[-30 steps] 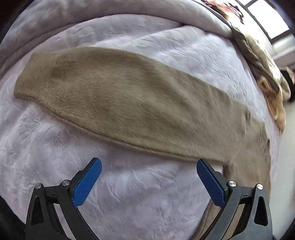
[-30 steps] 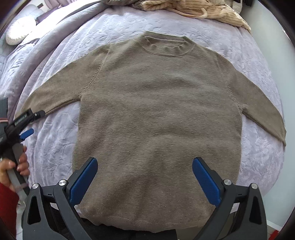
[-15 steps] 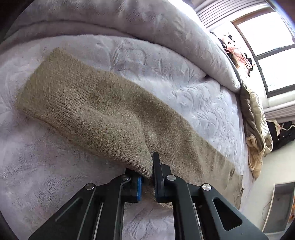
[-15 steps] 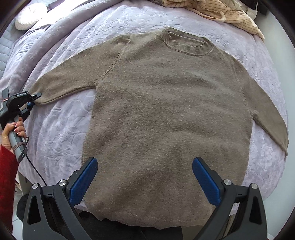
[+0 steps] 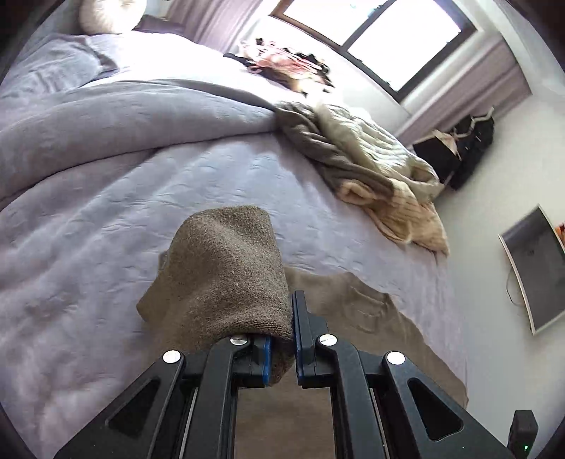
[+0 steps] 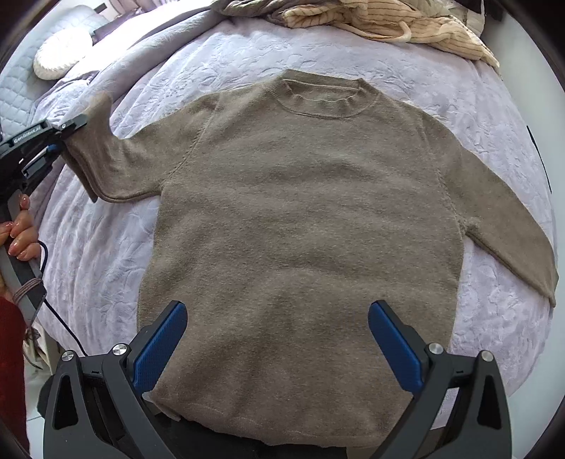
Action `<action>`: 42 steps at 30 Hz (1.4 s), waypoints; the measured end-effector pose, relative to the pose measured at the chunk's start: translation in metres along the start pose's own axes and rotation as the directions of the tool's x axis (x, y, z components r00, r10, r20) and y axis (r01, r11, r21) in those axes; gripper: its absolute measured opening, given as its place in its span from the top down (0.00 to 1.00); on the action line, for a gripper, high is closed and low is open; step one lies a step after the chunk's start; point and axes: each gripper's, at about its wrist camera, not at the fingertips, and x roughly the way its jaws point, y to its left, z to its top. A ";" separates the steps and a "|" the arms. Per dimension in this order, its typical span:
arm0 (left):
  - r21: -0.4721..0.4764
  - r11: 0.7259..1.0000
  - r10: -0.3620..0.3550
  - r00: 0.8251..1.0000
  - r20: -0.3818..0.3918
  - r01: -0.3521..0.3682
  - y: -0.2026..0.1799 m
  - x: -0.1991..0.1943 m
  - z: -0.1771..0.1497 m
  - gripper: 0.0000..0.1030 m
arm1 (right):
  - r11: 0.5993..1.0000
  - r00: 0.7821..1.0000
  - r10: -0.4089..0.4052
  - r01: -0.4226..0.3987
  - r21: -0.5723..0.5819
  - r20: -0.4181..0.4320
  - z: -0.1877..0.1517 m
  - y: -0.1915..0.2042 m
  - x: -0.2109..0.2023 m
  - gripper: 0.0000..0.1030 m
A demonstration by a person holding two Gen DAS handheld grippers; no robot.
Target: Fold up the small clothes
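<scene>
- Sweater point(image 6: 303, 219) spread flat, face up, on lavender bedspread point(image 6: 459, 88); body, neckline and far sleeve point(image 6: 512, 240) unfolded.
- Left gripper point(image 5: 280, 353) pinched nearly closed on cuff end of near sleeve point(image 5: 222, 279), knit bunched between blue pads and raised off bed.
- Seen from right wrist: lifted sleeve point(image 6: 102, 166) angled up from shoulder, not yet laid across body.
- Right gripper point(image 6: 279, 347) spread wide, holding nothing, hovering over hem, body cloth between and ahead of fingers.
- Judged barely begun: first sleeve fold under way; second sleeve and body folds remaining.
- Heap of other clothes point(image 6: 388, 21) well beyond fingertips, untouched.
</scene>
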 end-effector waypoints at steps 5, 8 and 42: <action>0.131 0.990 -0.044 0.992 -0.117 0.059 -0.093 0.068 -0.028 0.90 | 0.994 1.000 -0.019 0.020 0.109 -0.018 -0.008 -0.062 0.002 0.01; 0.193 0.980 -0.008 0.980 -0.199 0.047 -0.124 0.114 -0.055 0.89 | 0.985 0.999 -0.028 0.035 0.167 -0.040 -0.015 -0.094 0.009 0.01; 0.212 0.842 0.537 0.809 -0.240 -0.496 0.050 0.104 -0.068 0.29 | 0.811 0.932 -0.206 0.333 -0.481 0.298 0.136 0.040 0.109 0.86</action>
